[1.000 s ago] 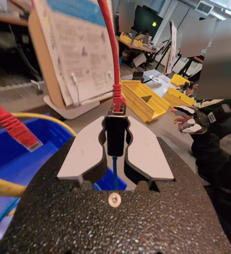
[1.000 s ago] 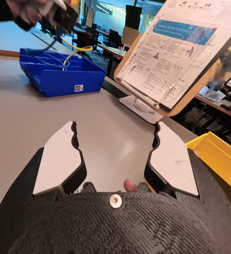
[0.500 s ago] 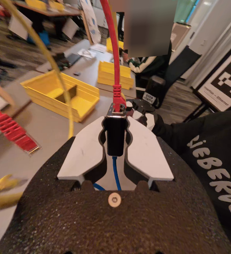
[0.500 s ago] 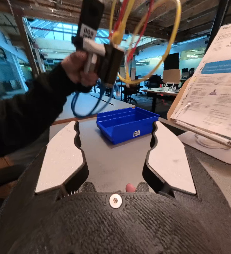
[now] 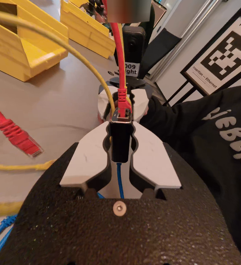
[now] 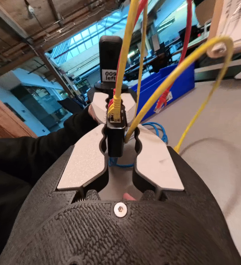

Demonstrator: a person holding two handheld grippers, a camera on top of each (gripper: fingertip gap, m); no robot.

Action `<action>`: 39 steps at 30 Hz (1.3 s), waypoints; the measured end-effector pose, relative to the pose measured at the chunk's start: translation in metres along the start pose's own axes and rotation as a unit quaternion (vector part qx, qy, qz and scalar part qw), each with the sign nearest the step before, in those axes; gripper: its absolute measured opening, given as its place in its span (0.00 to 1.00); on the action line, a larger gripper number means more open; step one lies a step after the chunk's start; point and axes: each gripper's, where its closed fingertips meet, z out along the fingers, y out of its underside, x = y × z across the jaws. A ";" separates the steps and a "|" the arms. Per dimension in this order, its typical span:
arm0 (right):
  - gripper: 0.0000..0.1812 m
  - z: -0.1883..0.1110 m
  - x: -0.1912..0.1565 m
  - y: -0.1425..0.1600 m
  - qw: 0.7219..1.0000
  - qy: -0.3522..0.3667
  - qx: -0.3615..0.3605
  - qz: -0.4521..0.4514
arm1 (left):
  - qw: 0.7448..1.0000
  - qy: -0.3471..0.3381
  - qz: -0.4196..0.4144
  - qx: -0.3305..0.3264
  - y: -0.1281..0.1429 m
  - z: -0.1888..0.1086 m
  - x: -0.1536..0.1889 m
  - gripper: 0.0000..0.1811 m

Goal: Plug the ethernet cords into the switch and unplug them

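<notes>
Now, left wrist view
Left gripper (image 5: 120,126): jaws closed tight on the small black box-shaped switch (image 5: 119,143), held by its two sides.
Switch axis: its long side runs straight forward along the fingers; the metal-rimmed port face is at the far end.
Red ethernet cord with a ribbed plug (image 5: 122,100): seated in the switch port; the cable rises up from it.
Thin blue cord (image 5: 119,179): leaves the near end of the switch.
Loose red plug (image 5: 21,140): hangs free, well to the left of the switch.
Right gripper (image 5: 122,103): directly beyond the switch, facing it.

Right wrist view
Right gripper (image 6: 120,127): jaws narrowed around the near end of the switch (image 6: 114,140); a gap shows on one side, where a yellow cable passes, so I cannot tell if it grips.
Yellow ethernet cord plug (image 6: 115,109): seated in the switch port, on the side nearer this gripper.
Left gripper (image 6: 114,114): clamps the far end of the switch.
Judgement: unplugging probably needs a pull along the cords, away from the port face; the right gripper is the one free to do it.
</notes>
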 end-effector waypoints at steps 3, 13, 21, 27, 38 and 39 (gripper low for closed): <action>0.21 0.003 0.000 0.012 0.999 -0.003 -0.038 -0.028 | 1.000 -0.011 -0.001 -0.023 0.008 0.000 -0.004 0.14; 0.30 -0.040 0.003 -0.039 0.993 0.083 0.011 -0.083 | 0.992 -0.086 -0.015 -0.093 0.013 -0.015 -0.018 0.14; 0.14 0.008 -0.010 0.013 0.998 -0.036 -0.042 0.002 | 0.996 -0.009 0.018 -0.086 0.005 -0.001 0.004 0.14; 0.14 0.003 0.002 -0.020 0.989 -0.044 0.109 0.090 | 0.972 -0.204 0.114 0.031 -0.028 -0.019 -0.017 0.40; 0.13 0.011 0.016 -0.017 0.968 0.011 0.158 0.197 | 0.871 -0.464 0.131 0.090 0.028 -0.005 -0.014 0.39; 0.13 0.012 0.013 -0.017 0.970 0.008 0.154 0.190 | 0.887 -0.435 0.110 0.107 0.029 0.000 -0.013 0.36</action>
